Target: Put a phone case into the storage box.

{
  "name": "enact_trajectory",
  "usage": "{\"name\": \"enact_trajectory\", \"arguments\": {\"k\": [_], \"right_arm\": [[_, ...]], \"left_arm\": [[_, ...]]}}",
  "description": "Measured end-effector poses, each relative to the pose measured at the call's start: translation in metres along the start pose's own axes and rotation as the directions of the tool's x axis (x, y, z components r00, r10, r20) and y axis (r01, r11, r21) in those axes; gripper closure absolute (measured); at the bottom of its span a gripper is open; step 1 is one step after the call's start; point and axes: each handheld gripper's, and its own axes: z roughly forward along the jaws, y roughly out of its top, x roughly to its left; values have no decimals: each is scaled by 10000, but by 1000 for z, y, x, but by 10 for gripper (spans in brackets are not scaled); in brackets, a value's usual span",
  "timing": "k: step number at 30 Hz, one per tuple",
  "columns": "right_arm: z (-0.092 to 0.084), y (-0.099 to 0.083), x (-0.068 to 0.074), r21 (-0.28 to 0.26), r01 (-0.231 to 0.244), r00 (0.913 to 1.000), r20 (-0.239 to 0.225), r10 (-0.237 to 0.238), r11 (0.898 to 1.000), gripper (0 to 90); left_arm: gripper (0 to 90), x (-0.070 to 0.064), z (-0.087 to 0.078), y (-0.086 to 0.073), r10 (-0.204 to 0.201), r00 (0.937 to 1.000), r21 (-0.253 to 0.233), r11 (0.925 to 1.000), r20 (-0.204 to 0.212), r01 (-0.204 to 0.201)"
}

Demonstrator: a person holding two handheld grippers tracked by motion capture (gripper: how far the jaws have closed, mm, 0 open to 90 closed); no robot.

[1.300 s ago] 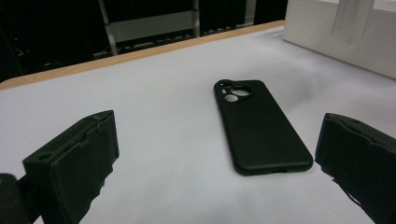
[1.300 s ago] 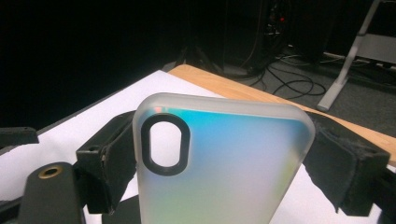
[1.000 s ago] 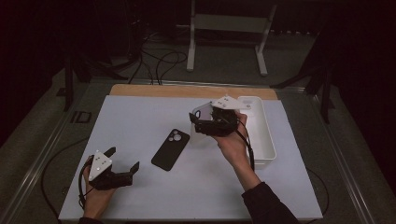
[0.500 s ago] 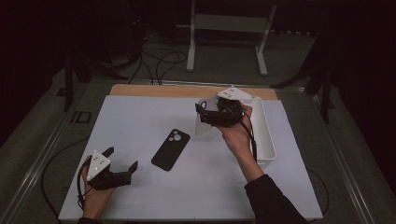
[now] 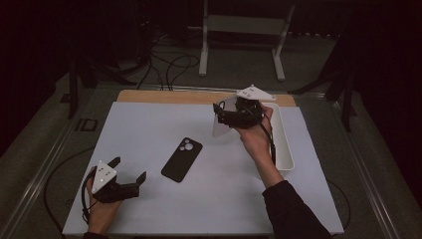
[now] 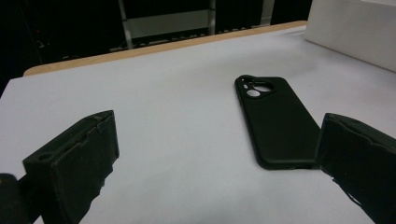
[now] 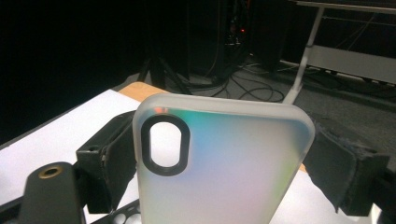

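Observation:
A frosted translucent phone case with a black-ringed camera opening hangs in the air by the white tray, standing on edge. My right gripper is shut on it. In the right gripper view the case sits between the two black jaws of my right gripper, and both pads press on its sides. A black phone lies back-up in the middle of the white mat. My left gripper rests open near the mat's front left corner. In the left gripper view its jaws stand wide apart, with the phone just ahead on the right.
A white rectangular tray stands at the mat's right edge under the right hand, and it is the white wall in the left gripper view. A wooden strip borders the mat's far side. Cables and a metal stand lie on the floor beyond.
The right hand has carried the translucent case a little toward the far right, closer to the tray. The left gripper and the black phone have stayed put.

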Motion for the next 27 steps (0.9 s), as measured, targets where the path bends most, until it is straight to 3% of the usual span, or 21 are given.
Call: {"name": "enact_trajectory", "arguments": {"k": [14, 27], "right_arm": [[7, 6, -17, -19, 118, 9987, 493, -117, 9999, 163], [12, 10, -36, 57, -67, 9941, 1079, 60, 10000, 162]], "left_arm": [[0, 0, 0, 0, 11, 10000, 24, 10000, -40, -11], [0, 1, -3, -2, -87, 9998, 9, 10000, -162, 87]]}}
